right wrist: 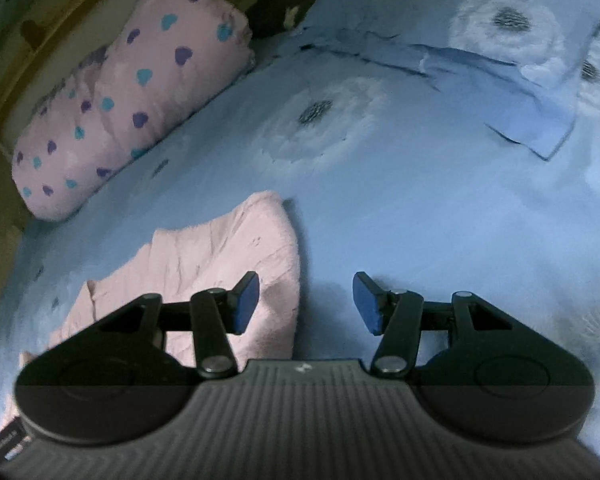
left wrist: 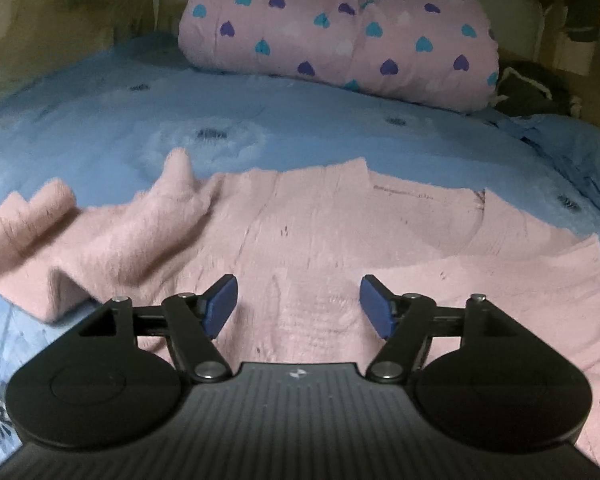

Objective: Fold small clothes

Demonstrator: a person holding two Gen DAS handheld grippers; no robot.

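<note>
Two tools, jaws apart, empty: left tool (left wrist: 298,304) over pink garment (left wrist: 320,232), right tool (right wrist: 306,304) at its 3 o'clock edge. Advised: pinch edge, both layers, before folding.

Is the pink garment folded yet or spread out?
Mostly spread: pink garment lies open on the blue bedspread, left part rumpled, no clean fold visible.

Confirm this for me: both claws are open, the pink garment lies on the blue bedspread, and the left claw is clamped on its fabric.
Not quite. The left claw is open above the pink garment, its blue pads apart with nothing pinched between them, as the left wrist view shows. The rest holds: the right claw is open too, and the garment lies on the blue bedspread.
</note>
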